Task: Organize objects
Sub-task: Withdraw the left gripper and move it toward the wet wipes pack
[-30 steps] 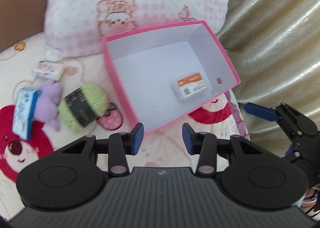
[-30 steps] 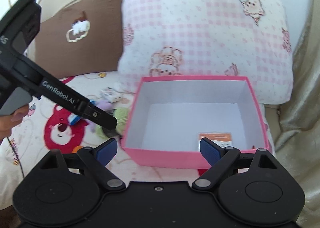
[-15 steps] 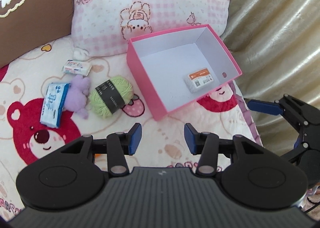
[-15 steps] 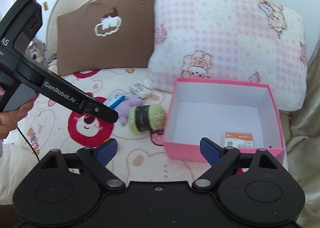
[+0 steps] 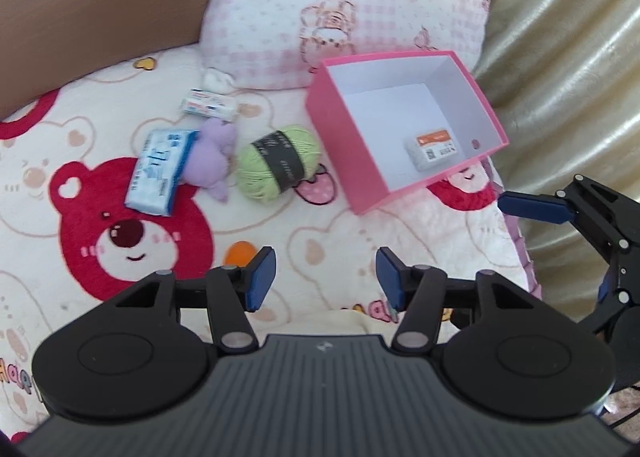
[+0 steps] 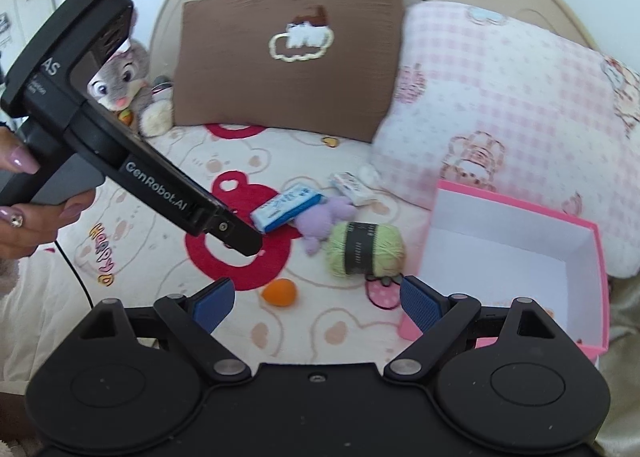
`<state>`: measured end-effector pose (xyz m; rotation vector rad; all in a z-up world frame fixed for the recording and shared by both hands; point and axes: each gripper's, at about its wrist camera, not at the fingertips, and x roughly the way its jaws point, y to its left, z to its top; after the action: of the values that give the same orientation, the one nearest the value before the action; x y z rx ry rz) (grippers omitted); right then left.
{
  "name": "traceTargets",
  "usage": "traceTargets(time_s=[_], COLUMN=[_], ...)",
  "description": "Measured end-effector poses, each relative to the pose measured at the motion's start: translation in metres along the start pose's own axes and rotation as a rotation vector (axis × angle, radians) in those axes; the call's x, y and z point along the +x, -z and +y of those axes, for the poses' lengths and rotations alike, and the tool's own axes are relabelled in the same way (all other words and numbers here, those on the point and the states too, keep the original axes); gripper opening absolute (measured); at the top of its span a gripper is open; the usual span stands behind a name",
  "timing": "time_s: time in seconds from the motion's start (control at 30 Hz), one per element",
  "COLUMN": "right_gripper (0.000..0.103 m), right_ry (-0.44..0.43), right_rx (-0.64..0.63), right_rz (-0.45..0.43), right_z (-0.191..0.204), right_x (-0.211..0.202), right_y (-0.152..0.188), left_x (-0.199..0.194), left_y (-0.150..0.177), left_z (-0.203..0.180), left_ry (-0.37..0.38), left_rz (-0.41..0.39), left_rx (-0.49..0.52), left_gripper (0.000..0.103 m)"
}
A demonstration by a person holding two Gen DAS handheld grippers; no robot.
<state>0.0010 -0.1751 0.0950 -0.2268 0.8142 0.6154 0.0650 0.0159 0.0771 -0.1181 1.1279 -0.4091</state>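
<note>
The work surface is a bed covered with a cream bedspread (image 5: 328, 241) printed with red bears. A brown cushion (image 6: 292, 53) with a cloud motif and a pink-checked pillow (image 5: 348, 5) lean at the far end.

An open pink cardboard box (image 5: 344, 153) with a white interior lies on the right side of the bed, just in front of the checked pillow. A small white packet with an orange label (image 5: 434, 147) lies inside it, near the right wall.

Left of the box, loose items lie in a cluster. A ball of light green yarn with a dark paper band (image 5: 278, 165) sits nearest the box, apart from it. A small lilac plush toy (image 5: 214, 155) touches a blue-and-white tissue pack (image 5: 160, 171) on its left. A small white wrapped packet (image 5: 208, 107) lies farther back, near the pillow edge. A small orange ball (image 6: 280, 292) lies nearer, on its own, in front of the yarn.

The left gripper (image 5: 324, 283) hovers above the bedspread with its blue pads apart. Its jaws are opening, and nothing lies between them. A hand (image 6: 28, 201) holds its grip on the left.

The right gripper (image 6: 316, 303) hovers to the right of it, near the box corner. Its jaws stand wide apart and hold nothing.

A grey plush rabbit (image 6: 120, 77) sits at the far left, beside the brown cushion.
</note>
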Motion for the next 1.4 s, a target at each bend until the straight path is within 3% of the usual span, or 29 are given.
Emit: traceTargets(time_s=[0.13, 0.23, 0.43, 0.8, 1.1, 1.33, 1.4], right_gripper=[0.092, 0.092, 0.092, 0.092, 0.09, 0.086, 0.086], right_ry=[-0.007, -0.006, -0.026, -0.05, -0.033, -0.06, -0.072], right_rx=[-0.04, -0.068, -0.128, -0.19, -0.338, -0.246, -0.195], right_rz=[0.02, 0.034, 0.06, 0.153, 0.061, 0.08, 0.097], right_z=[0.016, 0.025, 0.039, 0.054, 0.054, 0.032, 0.026], right_x=[0.008, 0.013, 0.026, 0.072, 0.1, 0.133, 0.143], right_y=[-0.007, -0.013, -0.024, -0.044, -0.06, -0.083, -0.089], left_x=[-0.008, -0.013, -0.014, -0.007, 0.019, 0.039, 0.044], left_y=[0.006, 0.009, 0.011, 0.009, 0.016, 0.021, 0.022], left_z=[0.011, 0.023, 0.047, 0.078, 0.116, 0.146, 0.149], left_ry=[-0.076, -0.04, -0.081, -0.055, -0.081, -0.079, -0.111], left_rz=[-0.046, -0.047, -0.074, -0.137, -0.096, -0.084, -0.105], left_rx=[0.035, 0.031, 0.019, -0.039, -0.107, -0.175, -0.158], left_gripper=[0.057, 0.058, 0.061, 0.064, 0.066, 0.066, 0.066])
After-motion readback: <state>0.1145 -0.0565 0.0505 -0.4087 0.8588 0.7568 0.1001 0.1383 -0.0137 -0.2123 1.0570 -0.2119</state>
